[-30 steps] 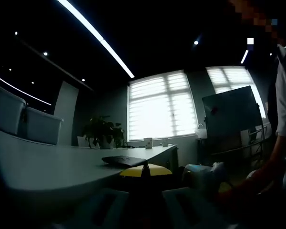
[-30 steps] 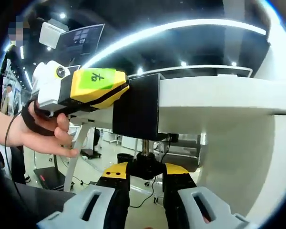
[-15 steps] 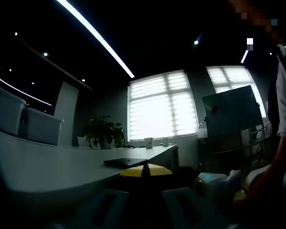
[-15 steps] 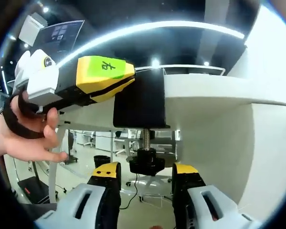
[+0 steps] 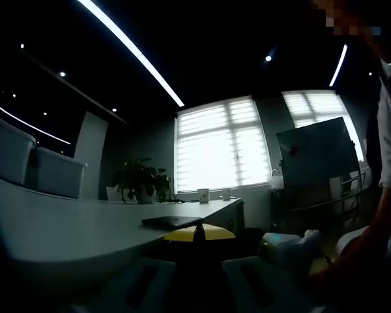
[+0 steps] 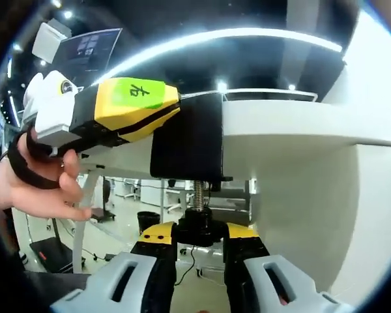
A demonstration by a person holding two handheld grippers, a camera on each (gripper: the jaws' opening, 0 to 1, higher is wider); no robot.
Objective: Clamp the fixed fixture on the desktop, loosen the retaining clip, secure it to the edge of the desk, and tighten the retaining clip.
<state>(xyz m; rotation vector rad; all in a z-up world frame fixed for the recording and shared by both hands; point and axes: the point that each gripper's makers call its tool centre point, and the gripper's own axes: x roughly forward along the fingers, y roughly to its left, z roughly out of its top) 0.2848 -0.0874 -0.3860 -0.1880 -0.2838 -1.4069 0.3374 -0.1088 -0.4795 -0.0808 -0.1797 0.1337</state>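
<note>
One black clamp (image 6: 186, 147), one knob (image 6: 199, 228) between right gripper (image 6: 197, 244) jaws

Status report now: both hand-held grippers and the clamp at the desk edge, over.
Left hand-held gripper grips the black clamp on the desk edge. Right hand-held gripper shut on the screw knob below. Nothing in the way.

A dim white desk (image 5: 65, 225) is being viewed edge-on, with a dark flat object (image 5: 171, 222) lying on it and a potted plant (image 5: 141, 179) standing before bright shuttered windows (image 5: 216, 145).
</note>
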